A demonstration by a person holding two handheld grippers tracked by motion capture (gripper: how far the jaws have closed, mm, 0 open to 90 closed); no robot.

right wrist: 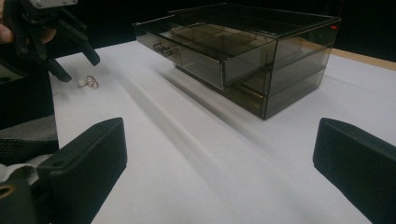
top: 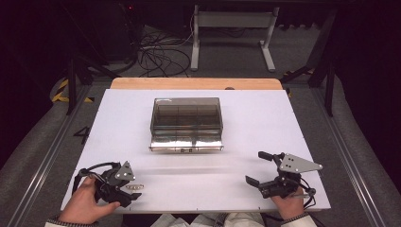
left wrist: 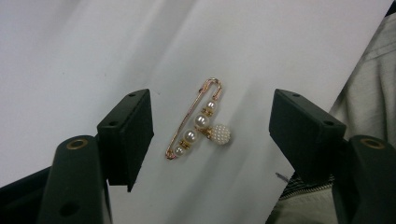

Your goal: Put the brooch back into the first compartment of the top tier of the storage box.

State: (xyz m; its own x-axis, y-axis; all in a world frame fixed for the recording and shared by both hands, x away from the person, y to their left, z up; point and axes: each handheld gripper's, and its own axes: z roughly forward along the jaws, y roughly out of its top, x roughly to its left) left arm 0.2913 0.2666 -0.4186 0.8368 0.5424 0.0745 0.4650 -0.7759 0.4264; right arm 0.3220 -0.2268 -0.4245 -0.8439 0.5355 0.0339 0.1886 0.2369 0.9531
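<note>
My left gripper [left wrist: 210, 135] hangs over the pearl brooch [left wrist: 198, 122], jaws spread wide on either side of it, touching nothing. It lies flat on the white table [top: 246, 118], on the near side of the smoked drawer box [top: 186, 124], well apart from it. I fear the thin pin skating or tipping as I close. My right gripper [top: 265, 168] waits wide open, right of the box's open top drawer [right wrist: 205, 49].

**Occlusions / unreadable bits**

High view: brooch [top: 134, 187] too small, pearls unreadable. Both forearms cut off at bottom edge. Right gripper view: brooch [right wrist: 88, 82] tiny, blurred; drawer box [right wrist: 243, 56] compartments' contents too dark to tell. Left gripper view: jaw bases cropped at bottom.
</note>
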